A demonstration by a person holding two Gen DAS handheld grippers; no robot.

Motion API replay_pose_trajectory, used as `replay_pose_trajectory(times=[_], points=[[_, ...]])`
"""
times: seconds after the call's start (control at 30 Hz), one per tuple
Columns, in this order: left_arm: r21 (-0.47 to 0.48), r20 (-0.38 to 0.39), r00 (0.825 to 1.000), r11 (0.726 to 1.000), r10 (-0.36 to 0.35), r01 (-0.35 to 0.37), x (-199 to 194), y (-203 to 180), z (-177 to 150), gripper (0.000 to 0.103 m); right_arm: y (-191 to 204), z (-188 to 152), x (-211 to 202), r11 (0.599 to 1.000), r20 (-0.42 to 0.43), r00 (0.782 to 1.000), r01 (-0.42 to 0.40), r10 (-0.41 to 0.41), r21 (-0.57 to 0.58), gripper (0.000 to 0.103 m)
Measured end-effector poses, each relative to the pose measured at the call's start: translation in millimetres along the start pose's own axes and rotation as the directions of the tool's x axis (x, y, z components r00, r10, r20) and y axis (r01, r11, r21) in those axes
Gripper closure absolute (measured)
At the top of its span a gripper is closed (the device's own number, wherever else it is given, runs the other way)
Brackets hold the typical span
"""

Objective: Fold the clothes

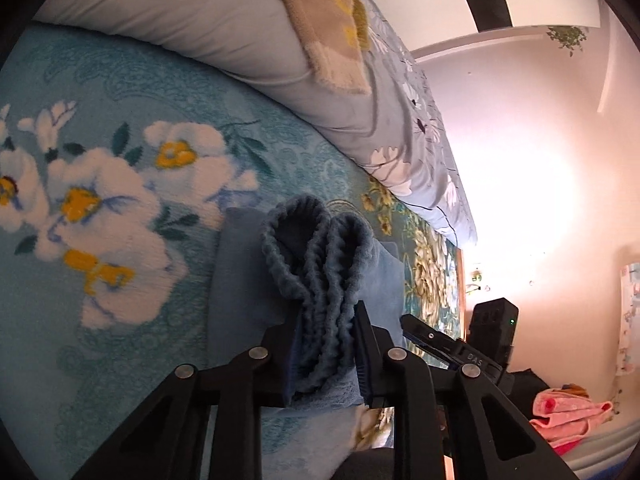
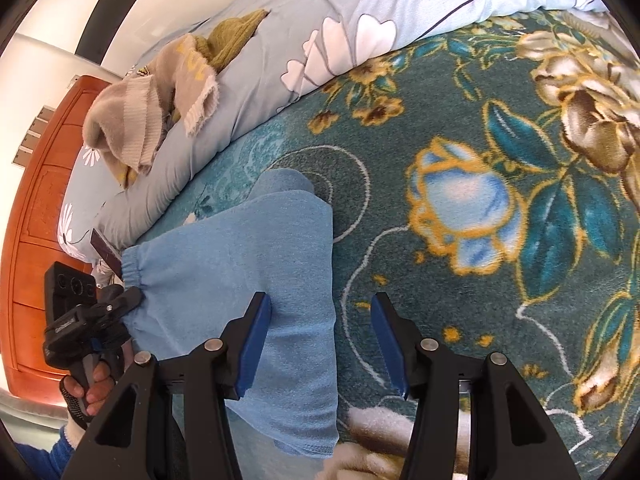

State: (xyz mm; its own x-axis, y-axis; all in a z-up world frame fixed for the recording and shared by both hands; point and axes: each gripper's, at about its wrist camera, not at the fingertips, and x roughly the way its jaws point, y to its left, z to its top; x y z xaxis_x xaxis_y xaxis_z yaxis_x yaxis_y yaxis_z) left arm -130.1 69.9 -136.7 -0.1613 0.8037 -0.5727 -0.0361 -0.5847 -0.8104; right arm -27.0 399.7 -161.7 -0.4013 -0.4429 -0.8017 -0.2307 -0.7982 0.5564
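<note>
Left wrist view: left gripper point(image 1: 326, 330) has its jaws clamped on the bunched elastic waistband point(image 1: 316, 256) of a light blue soft-fabric pair of pants point(image 1: 236, 280). The gathered ribbed band stands up in folds between the two black fingers point(image 1: 280, 344), pads pressing it from both sides. The rest of the garment lies flat on a teal fleece blanket with white and yellow flowers point(image 1: 100, 184) covering the bed. Far side: a pale blue floral duvet point(image 1: 248, 40) rolled along the blanket edge, with a beige knit garment point(image 1: 324, 28) on top. Near right: the other handheld tool point(image 1: 460, 348) just beside, and a pink folded cloth point(image 1: 568, 412) low at the right edge.

Right wrist view: right gripper point(image 2: 320, 340) has its jaws apart, gripping nothing. Its left blue pad point(image 2: 254, 344) is over the pants fabric point(image 2: 256, 264), its right pad point(image 2: 390, 344) over the bare dark teal part of the blanket point(image 2: 460, 140); contact with the cloth cannot be told. The pants lie folded lengthwise, legs running far, waistband at left. At left a person's hand point(image 2: 94, 384) holds the left tool at the waistband edge. An orange-brown wooden headboard point(image 2: 44, 208) stands at far left.
</note>
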Motion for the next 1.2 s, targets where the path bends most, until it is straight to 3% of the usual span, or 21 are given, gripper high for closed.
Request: replay_pose_trajectory(times=[0.07,0.17,0.27,0.4,0.6,0.73,0.87,0.97,1.03,1.1,1.2], points=[[0.011,-0.009,0.999,0.999,-0.046,0.046,2,-10,0,0.078,-4,0,-3,1.0,0.005,1.0,0.005,-0.005,0.009,0.05],[0.052,-0.01,0.999,0.998,0.04,-0.04,7,-11,-1,0.078,-8,0,-6,1.0,0.008,1.0,0.012,-0.012,0.02,0.05],[-0.021,-0.046,0.992,0.992,0.121,-0.122,10,25,-5,0.078,-10,-1,-7,1.0,0.009,1.0,0.014,-0.014,0.025,0.05],[-0.045,-0.036,0.99,0.989,0.138,-0.14,6,39,-11,0.076,-3,0,-7,1.0,0.005,1.0,0.011,-0.011,0.001,0.05],[0.057,-0.045,0.977,0.977,0.208,-0.206,4,14,-7,0.074,23,5,-7,0.995,0.007,0.999,0.035,-0.034,-0.097,0.05],[0.146,0.024,0.953,0.942,0.301,-0.301,-18,-11,-6,0.065,44,3,-11,0.981,0.011,0.998,0.069,-0.069,-0.18,0.05],[0.332,0.13,0.92,0.858,0.37,-0.392,-24,-57,-8,0.062,62,3,-7,0.967,0.011,0.989,0.147,-0.148,-0.21,0.05],[0.448,0.111,0.927,0.815,0.358,-0.368,6,-85,-3,0.061,79,3,-1,0.961,0.016,0.988,0.151,-0.151,-0.232,0.05],[0.474,0.071,0.927,0.805,0.369,-0.357,25,-86,-1,0.061,88,0,-1,0.951,0.028,0.99,0.14,-0.137,-0.276,0.05],[0.477,0.065,0.914,0.792,0.4,-0.38,37,-77,1,0.061,94,-4,0,0.938,0.03,0.99,0.139,-0.137,-0.319,0.049],[0.441,0.024,0.912,0.815,0.409,-0.377,44,-53,2,0.062,88,-7,8,0.932,0.01,0.988,0.151,-0.157,-0.33,0.049]])
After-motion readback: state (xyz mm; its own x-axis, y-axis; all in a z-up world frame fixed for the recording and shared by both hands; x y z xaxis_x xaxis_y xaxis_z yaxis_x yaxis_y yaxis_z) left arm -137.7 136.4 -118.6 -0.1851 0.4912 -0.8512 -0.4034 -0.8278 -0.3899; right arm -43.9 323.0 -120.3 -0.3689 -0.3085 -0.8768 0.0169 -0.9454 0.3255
